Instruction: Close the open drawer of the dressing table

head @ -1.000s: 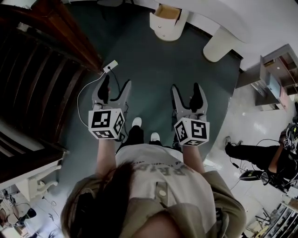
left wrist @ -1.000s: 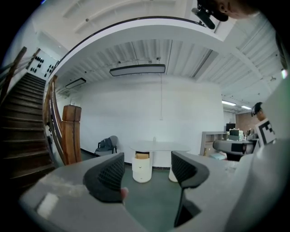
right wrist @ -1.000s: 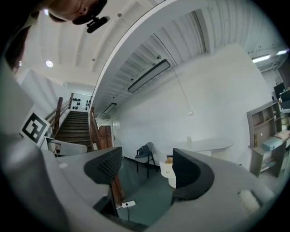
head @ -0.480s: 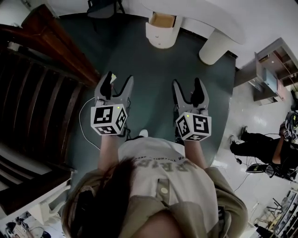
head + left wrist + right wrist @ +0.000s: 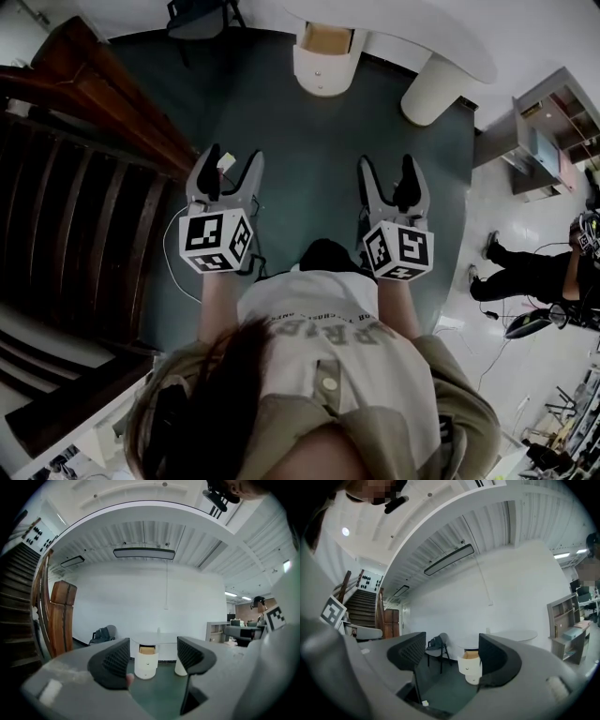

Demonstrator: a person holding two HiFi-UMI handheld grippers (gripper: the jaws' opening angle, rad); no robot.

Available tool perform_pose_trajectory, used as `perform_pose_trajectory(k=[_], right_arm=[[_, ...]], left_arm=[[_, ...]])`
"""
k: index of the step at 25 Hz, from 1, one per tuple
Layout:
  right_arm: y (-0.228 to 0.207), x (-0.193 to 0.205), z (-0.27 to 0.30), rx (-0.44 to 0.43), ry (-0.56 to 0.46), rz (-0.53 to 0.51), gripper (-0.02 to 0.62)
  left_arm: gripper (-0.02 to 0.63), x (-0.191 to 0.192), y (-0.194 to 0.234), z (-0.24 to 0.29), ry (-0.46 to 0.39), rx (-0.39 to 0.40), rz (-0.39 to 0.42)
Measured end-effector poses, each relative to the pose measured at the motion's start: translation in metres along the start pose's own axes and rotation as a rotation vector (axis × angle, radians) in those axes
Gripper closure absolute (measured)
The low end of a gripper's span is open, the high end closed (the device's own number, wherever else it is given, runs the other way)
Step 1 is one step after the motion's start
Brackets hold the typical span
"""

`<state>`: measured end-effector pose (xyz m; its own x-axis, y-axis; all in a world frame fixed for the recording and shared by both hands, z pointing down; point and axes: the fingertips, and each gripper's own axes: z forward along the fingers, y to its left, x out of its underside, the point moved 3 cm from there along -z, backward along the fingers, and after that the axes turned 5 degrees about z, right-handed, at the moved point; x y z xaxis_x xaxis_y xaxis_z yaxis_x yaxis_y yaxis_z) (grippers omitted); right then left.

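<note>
1. Green carpet point(image 5: 309, 131) covers the floor ahead of the person; a pale hard floor borders it on the right.
2. Dark wooden staircase point(image 5: 75, 187) fills the left side of the head view.
3. Dressing table point(image 5: 422, 28): white curved top at the far edge of the carpet, carried on a white cylindrical leg point(image 5: 433, 89) to the right and a rounded white drawer unit point(image 5: 319, 73) to the left.
4. Open shelf unit point(image 5: 544, 141) stands on the pale floor at far right; a second person point(image 5: 530, 272) is near it, lower in the frame.
5. Dark chair point(image 5: 435, 648) stands against the wall, left of the drawer unit.
6. Drawer point(image 5: 328, 39): top drawer of the unit, pulled out, wooden interior visible. It is well apart from both grippers.
7. Left gripper point(image 5: 233, 161): held out over the carpet, pointing toward the table. Jaws stand wide apart with nothing between them; the drawer unit shows in the gap, far off.
8. Right gripper point(image 5: 386, 167): level with the left one and beside it. Jaws likewise spread wide, gripping nothing; the drawer shows just inside its right jaw, distant.
9. White cable point(image 5: 167, 246) lies looped on the carpet below the left gripper.
</note>
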<state>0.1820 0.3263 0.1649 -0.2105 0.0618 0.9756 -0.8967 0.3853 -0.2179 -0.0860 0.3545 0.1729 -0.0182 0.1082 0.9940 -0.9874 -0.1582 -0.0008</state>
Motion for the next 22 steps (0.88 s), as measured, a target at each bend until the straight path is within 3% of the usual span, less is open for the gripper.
perform_pose_trajectory(k=[11,22], right_arm=[[-0.014,0.022,0.048,0.016,0.063,0.028,0.253],[-0.026,0.023,0.133,0.011,0.060,0.032,0.253]], left_arm=[[0.276,0.014,0.027,0.036,0.061,-0.036,-0.015],[0.276,0.003,0.053,0.126,0.076,-0.019,0.010]])
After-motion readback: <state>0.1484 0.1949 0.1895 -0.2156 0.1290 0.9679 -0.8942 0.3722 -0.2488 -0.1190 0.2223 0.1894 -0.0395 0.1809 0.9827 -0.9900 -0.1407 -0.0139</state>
